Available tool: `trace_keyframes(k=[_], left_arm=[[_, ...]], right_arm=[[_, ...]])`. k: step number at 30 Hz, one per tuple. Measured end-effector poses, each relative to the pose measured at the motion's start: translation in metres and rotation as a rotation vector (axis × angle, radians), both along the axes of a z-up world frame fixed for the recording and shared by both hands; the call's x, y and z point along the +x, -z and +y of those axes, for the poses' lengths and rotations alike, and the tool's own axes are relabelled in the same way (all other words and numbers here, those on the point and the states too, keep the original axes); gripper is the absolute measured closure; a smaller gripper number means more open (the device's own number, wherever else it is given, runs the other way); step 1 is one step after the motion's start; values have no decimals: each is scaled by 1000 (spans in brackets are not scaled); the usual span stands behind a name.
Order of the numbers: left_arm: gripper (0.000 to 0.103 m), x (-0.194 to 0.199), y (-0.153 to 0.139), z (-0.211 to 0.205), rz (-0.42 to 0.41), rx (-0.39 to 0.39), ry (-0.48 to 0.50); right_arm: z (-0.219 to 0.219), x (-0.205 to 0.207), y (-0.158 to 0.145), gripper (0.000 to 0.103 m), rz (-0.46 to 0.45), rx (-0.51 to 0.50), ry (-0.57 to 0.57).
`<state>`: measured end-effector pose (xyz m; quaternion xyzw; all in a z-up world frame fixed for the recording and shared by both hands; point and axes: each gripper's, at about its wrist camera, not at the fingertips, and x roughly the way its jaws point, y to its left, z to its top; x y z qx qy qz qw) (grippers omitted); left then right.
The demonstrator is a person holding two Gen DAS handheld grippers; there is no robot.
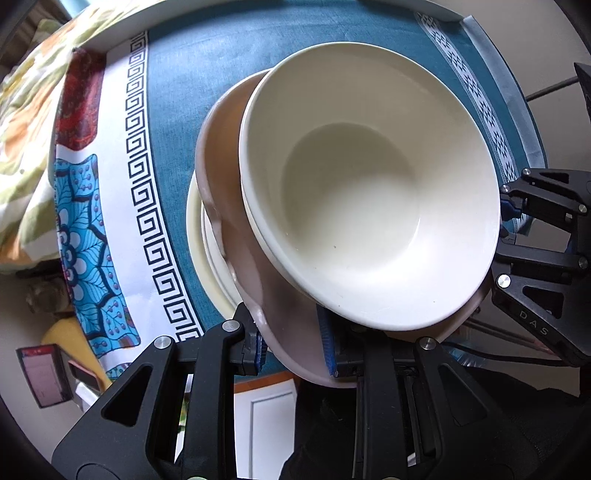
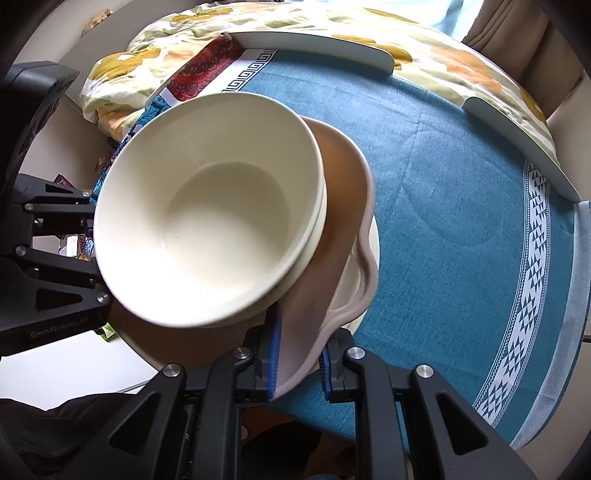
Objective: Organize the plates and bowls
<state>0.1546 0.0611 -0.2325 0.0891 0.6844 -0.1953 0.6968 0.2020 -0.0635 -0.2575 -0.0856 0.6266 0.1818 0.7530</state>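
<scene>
A cream bowl [image 1: 369,184] [image 2: 207,229], nested in a second cream bowl, sits on a pink wavy-rimmed plate [image 1: 255,273] [image 2: 332,236]. Below it lies a cream plate [image 1: 201,240] [image 2: 369,251] on the table. My left gripper [image 1: 295,350] is shut on the pink plate's near rim. My right gripper [image 2: 299,354] is shut on the opposite rim of the same plate, and it also shows at the right edge of the left wrist view [image 1: 535,236]. The pink plate is tilted.
A teal tablecloth [image 2: 443,184] with white patterned borders covers the table. A floral quilt [image 2: 332,33] lies beyond the table's far edge. A white raised rim [image 2: 317,44] runs along the back. The table's near edge is just below both grippers.
</scene>
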Motion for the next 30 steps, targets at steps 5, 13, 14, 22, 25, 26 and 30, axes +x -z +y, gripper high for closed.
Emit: trace_keyframes(k=[5, 13, 14, 22, 25, 26, 30], left_arm=[[83, -1, -6, -2, 13, 22, 23], [82, -4, -20, -1, -3, 62, 41], [82, -5, -22, -3, -5, 67, 44], [82, -24, -61, 5, -62, 55, 21], [82, -38, -88, 5, -126, 30, -9], [82, -42, -99, 5, -156, 17, -20], [82, -74, -152, 2, -330, -49, -80]], right_arm=[[-2, 1, -6, 84, 5, -15, 21], [-3, -7, -16, 77, 2, -10, 41], [-4, -8, -19, 77, -2, -4, 49], [-16, -26, -58, 77, -66, 34, 62], [-23, -38, -80, 77, -115, 64, 70], [-26, -43, -89, 77, -140, 72, 75], [-39, -69, -127, 77, -254, 99, 113]])
